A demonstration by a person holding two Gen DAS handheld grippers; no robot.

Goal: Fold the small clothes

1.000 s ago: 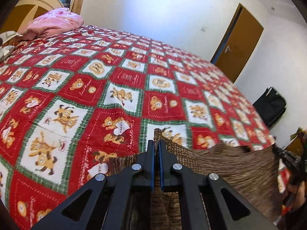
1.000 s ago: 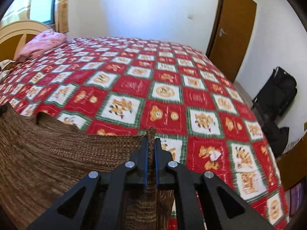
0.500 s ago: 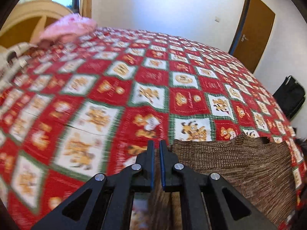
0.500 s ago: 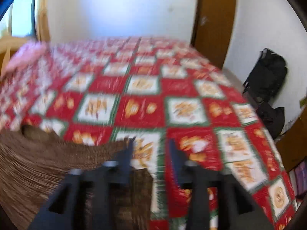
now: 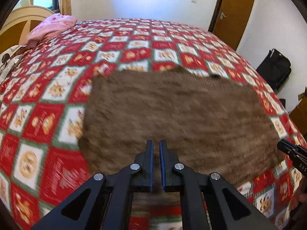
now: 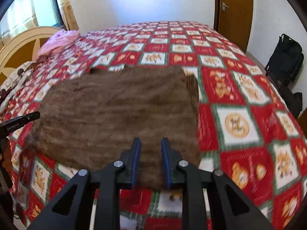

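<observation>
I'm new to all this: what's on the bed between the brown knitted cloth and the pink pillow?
Nothing but bare patterned bedspread between the brown knitted cloth and the pink pillow; both wrist views show it.

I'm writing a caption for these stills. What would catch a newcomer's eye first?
The red, white and green patchwork bedspread fills both views. A brown knit garment lies flat across its near middle, with the left gripper and right gripper just above its near edge, gripping nothing. A pink pillow sits at the far left by the headboard.
</observation>
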